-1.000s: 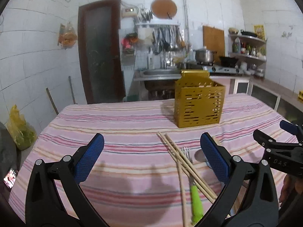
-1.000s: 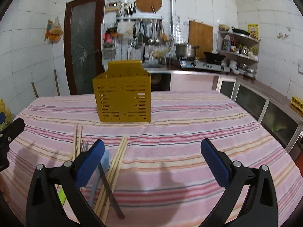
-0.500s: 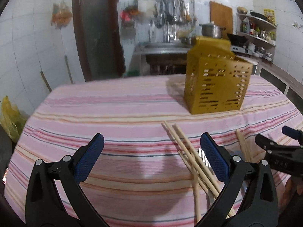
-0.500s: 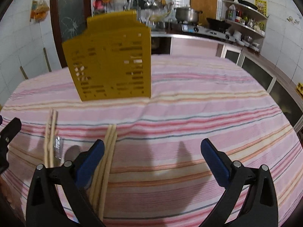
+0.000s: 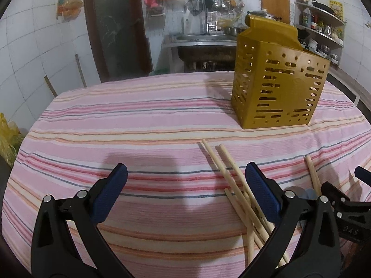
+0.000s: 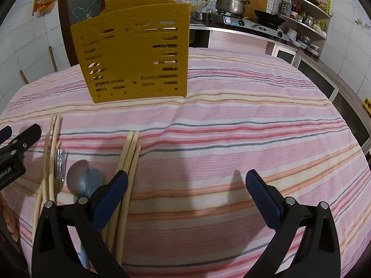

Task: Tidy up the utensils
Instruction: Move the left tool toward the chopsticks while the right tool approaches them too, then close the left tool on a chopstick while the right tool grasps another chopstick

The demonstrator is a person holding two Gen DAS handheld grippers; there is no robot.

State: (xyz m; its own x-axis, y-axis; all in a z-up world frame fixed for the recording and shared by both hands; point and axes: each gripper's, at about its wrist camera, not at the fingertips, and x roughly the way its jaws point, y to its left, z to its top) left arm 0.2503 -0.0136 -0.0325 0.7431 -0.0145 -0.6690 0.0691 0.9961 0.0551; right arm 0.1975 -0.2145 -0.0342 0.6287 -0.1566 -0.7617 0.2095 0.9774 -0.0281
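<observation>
A yellow slotted utensil holder (image 5: 278, 85) (image 6: 136, 55) stands upright on the striped tablecloth. Wooden chopsticks (image 5: 231, 178) lie by my left gripper's right finger. In the right wrist view one chopstick bundle (image 6: 128, 162) runs under the left finger, another chopstick bundle (image 6: 49, 153) lies further left beside a fork (image 6: 59, 169) and two spoons (image 6: 81, 180). My left gripper (image 5: 183, 190) is open over bare cloth. My right gripper (image 6: 185, 190) is open too, holding nothing. Each gripper's tip shows at the edge of the other's view.
The table (image 6: 255, 120) carries a pink striped cloth. Behind it are a sink (image 5: 206, 46), a dark door (image 5: 116, 23), a stove with a pot (image 6: 231, 2) and shelves (image 6: 301, 23). A yellow bag (image 5: 7, 139) sits off the table's left edge.
Both grippers have moved forward and lower toward the table; the holder and the utensils look larger and closer. Both stay open and hold nothing.
</observation>
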